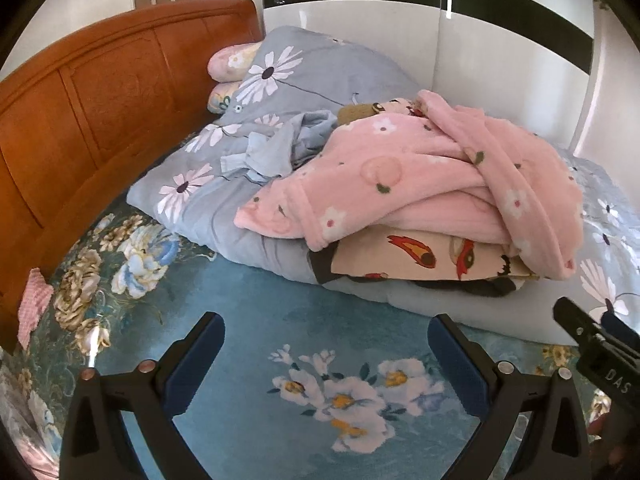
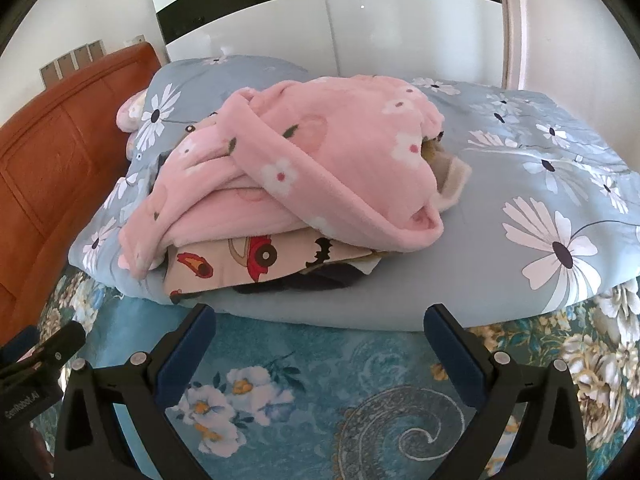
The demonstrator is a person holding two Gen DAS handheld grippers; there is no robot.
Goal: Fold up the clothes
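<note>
Both grippers, left (image 1: 326, 330) and right (image 2: 320, 322), hover open, empty; grabbing the tangled pink robe (image 2: 320, 160) could drag the cartoon garment (image 2: 256, 264) underneath.

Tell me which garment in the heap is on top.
The pink fleece garment with white flowers; the cartoon-car print piece lies beneath it, and the light blue one sits behind.

"DAS" in white on right gripper (image 1: 600, 344) body, cut off at frame edge. "GenRobot.AI" on left gripper (image 2: 40, 356) body, small, approx.
</note>
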